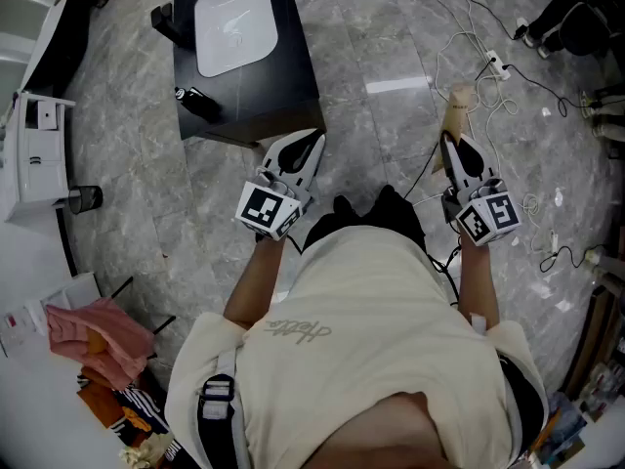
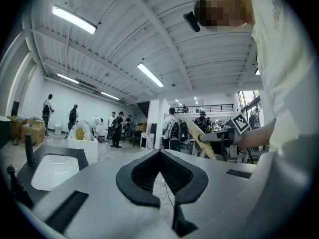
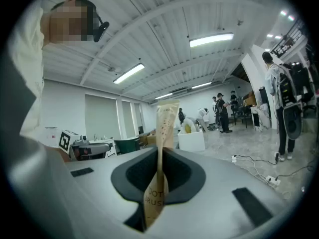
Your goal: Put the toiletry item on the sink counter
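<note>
The toiletry item is a flat tan paper toothbrush packet [image 1: 456, 111] [image 3: 163, 133] standing upright between the jaws of my right gripper [image 1: 448, 143] [image 3: 160, 152], which is shut on it. The left gripper view also catches the packet [image 2: 203, 139] off to the right. My left gripper [image 1: 313, 139] [image 2: 160, 153] is shut with nothing in it. Both grippers are held up at chest height above the floor. The black sink counter [image 1: 293, 76] with its white basin [image 1: 234, 22] [image 2: 52, 169] stands ahead and left, just beyond the left gripper.
A black faucet [image 1: 166, 22] and a small dark bottle [image 1: 196, 101] stand on the counter's left side. Cables and a power strip [image 1: 494, 63] lie on the floor at right. A white machine [image 1: 37, 149], a dark cup [image 1: 86, 198] and a pink cloth [image 1: 93, 335] are at left. People stand far off.
</note>
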